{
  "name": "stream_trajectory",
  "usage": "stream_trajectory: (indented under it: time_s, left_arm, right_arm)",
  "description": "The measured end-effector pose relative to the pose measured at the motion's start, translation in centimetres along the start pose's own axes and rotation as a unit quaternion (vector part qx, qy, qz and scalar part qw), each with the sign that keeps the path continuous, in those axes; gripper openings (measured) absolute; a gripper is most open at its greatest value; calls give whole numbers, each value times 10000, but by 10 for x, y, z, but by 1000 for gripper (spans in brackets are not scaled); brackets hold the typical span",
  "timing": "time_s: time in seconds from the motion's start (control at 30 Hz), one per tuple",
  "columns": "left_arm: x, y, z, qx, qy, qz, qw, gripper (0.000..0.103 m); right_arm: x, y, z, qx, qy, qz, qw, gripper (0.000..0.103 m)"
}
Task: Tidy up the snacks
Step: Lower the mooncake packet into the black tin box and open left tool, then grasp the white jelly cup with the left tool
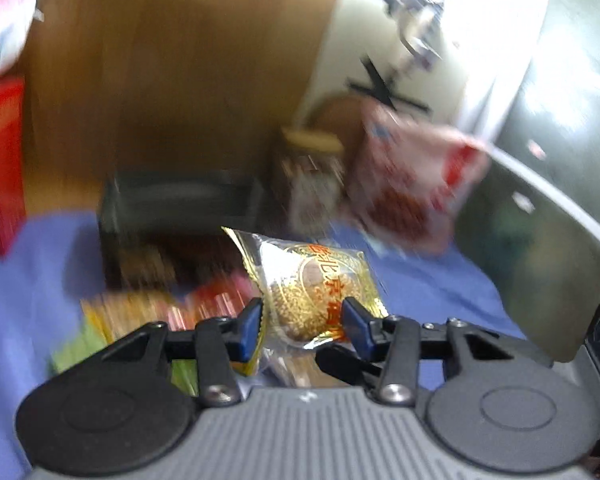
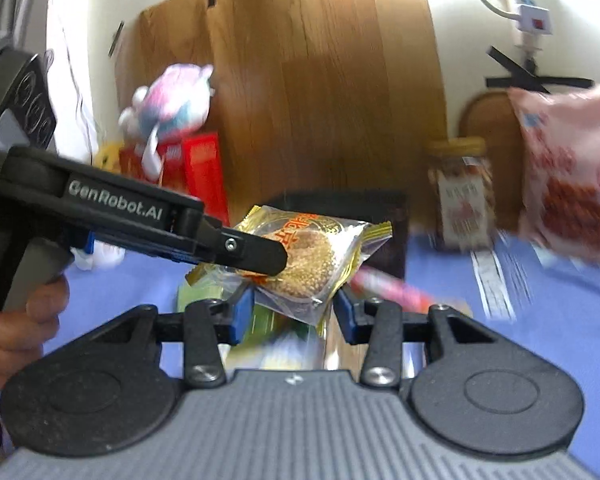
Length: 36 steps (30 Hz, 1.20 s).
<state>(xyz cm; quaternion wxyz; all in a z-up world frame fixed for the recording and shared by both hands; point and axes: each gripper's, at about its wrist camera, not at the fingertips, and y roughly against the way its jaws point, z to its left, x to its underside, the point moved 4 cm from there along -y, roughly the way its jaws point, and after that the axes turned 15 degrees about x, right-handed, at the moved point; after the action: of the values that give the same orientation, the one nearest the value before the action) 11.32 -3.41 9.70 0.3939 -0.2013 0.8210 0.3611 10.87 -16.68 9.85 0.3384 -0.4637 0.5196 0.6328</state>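
Observation:
A sesame cake in a clear and gold packet [image 1: 316,280] sits between the blue pads of my left gripper [image 1: 302,320], which is shut on its lower part. In the right wrist view a like packet [image 2: 312,252] hangs between the pads of my right gripper [image 2: 294,310], shut on its bottom corner. The left gripper [image 2: 272,258] reaches in from the left there, with its black finger lying across the packet. Whether both hold one packet or two overlapping ones I cannot tell. Both are lifted above the blue cloth [image 1: 420,280]. The background is motion-blurred.
Loose snack packets [image 1: 140,312] lie below the grippers. Behind stand a black box [image 1: 172,208], a nut jar [image 2: 460,192], a big red and white snack bag [image 2: 572,176], a red box [image 2: 204,172] and a plush toy [image 2: 172,100]. A hand [image 2: 20,320] grips the left handle.

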Motion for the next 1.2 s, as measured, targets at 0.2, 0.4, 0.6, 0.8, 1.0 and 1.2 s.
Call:
stream_trajectory:
  time_s: [0.2, 0.4, 0.6, 0.8, 1.0, 1.2]
  left_arm:
    - [-61, -60, 62, -581, 146, -199, 9980, 44]
    - [-63, -95, 111, -715, 798, 55, 9942, 47]
    - [-55, -50, 99, -468, 718, -474, 9952, 48]
    - [-8, -38, 49, 153, 530, -116, 9984, 49]
    - [32, -65, 11, 489, 530, 411, 9966, 50]
    - [46, -63, -8, 791, 560, 482, 9941, 50]
  right_arm:
    - [-45, -104, -1, 45, 13, 370, 9993, 46]
    - [-42, -138, -7, 175, 113, 852, 9961, 51]
    - [-31, -68, -76, 295, -831, 452, 9951, 51]
    - [24, -7, -132, 883, -1669, 678, 9797, 53]
    - [62, -15, -97, 763, -1312, 1189, 9812, 53]
    - [71, -11, -80, 827, -995, 1308, 9829, 35]
